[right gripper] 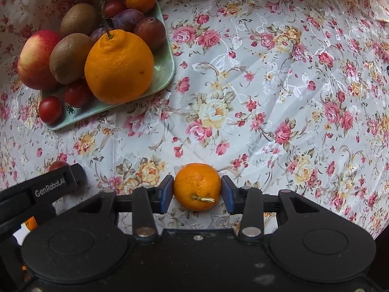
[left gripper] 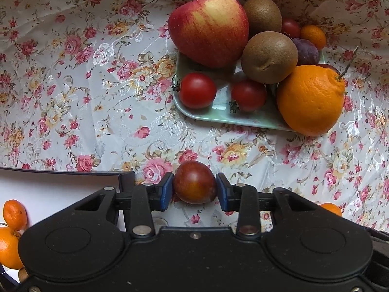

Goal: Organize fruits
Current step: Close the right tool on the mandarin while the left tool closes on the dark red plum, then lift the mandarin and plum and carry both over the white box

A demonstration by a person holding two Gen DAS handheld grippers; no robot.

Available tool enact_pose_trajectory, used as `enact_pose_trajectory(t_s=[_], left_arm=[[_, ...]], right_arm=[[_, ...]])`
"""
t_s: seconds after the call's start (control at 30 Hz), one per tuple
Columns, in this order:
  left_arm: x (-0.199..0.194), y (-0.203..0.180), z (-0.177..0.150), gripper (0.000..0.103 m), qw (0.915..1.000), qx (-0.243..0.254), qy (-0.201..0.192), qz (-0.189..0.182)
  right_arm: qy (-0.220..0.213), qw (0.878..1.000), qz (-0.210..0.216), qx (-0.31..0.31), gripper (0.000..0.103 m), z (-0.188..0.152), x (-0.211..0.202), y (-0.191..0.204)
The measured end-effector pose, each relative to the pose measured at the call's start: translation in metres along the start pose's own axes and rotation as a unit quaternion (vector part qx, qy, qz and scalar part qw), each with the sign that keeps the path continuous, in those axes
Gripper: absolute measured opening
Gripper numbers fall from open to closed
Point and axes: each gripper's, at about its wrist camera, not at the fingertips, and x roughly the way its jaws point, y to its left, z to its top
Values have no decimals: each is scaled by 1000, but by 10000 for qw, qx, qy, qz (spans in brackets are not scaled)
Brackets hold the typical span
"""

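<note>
My left gripper (left gripper: 194,187) is shut on a dark red plum (left gripper: 194,183), held above the floral cloth, short of the pale green tray (left gripper: 218,118). The tray carries an apple (left gripper: 209,26), two kiwis (left gripper: 268,57), tomatoes (left gripper: 197,90), plums, a small mandarin (left gripper: 313,36) and a big orange (left gripper: 311,99) leaning at its right edge. My right gripper (right gripper: 197,191) is shut on a small mandarin (right gripper: 197,186). In the right wrist view the tray (right gripper: 163,73) lies far to the upper left, with the big orange (right gripper: 119,65) in front.
A floral tablecloth (right gripper: 279,97) covers the table. A white surface with a dark rim (left gripper: 60,187) sits at lower left, with two small oranges (left gripper: 13,214) on it. The left gripper's arm (right gripper: 48,187) shows at the left of the right wrist view.
</note>
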Motion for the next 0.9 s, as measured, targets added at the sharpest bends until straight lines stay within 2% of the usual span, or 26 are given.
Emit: enact_pose_trajectory(t_s=[0.27, 0.57, 0.9], left_arm=[[-24, -2, -12, 44, 9996, 75, -274, 13], [-49, -1, -28, 44, 9988, 44, -479, -17], [-68, 4, -59, 44, 9981, 25, -607, -37]], right_arm=[[-172, 9991, 313, 236, 42, -8, -17, -12], [-205, 9990, 300, 241, 42, -27, -30, -10], [-233, 9991, 336, 138, 42, -61, -42, -10]])
